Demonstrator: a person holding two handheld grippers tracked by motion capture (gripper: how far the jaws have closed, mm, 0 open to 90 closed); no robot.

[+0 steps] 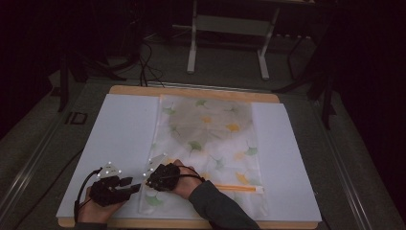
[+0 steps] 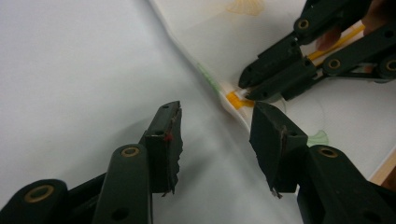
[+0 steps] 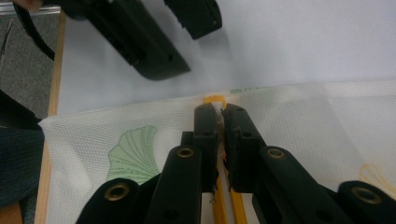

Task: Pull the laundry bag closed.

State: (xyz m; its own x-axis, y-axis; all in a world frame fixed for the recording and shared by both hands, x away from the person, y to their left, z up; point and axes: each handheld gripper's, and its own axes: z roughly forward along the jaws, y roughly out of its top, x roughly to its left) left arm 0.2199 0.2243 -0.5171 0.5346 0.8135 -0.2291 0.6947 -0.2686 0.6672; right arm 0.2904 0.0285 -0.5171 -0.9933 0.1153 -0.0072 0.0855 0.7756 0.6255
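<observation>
A white mesh bag (image 1: pixel 210 139) printed with green and yellow leaves lies flat on a white board (image 1: pixel 124 129). An orange zipper (image 1: pixel 237 188) runs across its near end. My right gripper (image 3: pixel 219 112) is shut on the zipper pull at the left end of the zipper (image 3: pixel 215 99), close to the bag's left edge. The left gripper (image 2: pixel 217 116) stands open just left of that edge, low over the board, with nothing between its jaws. Its tips point at the orange zipper end (image 2: pixel 235 100) and the right gripper (image 2: pixel 247 88). From above, the left gripper (image 1: pixel 134 184) and the right gripper (image 1: pixel 149 179) nearly meet.
The board rests on a wooden tabletop (image 1: pixel 191 91) whose near edge (image 1: pixel 191 224) runs under my forearms. A white metal stand (image 1: pixel 230 28) and cables (image 1: pixel 148 67) are on the dark floor behind the table. The surroundings are dim.
</observation>
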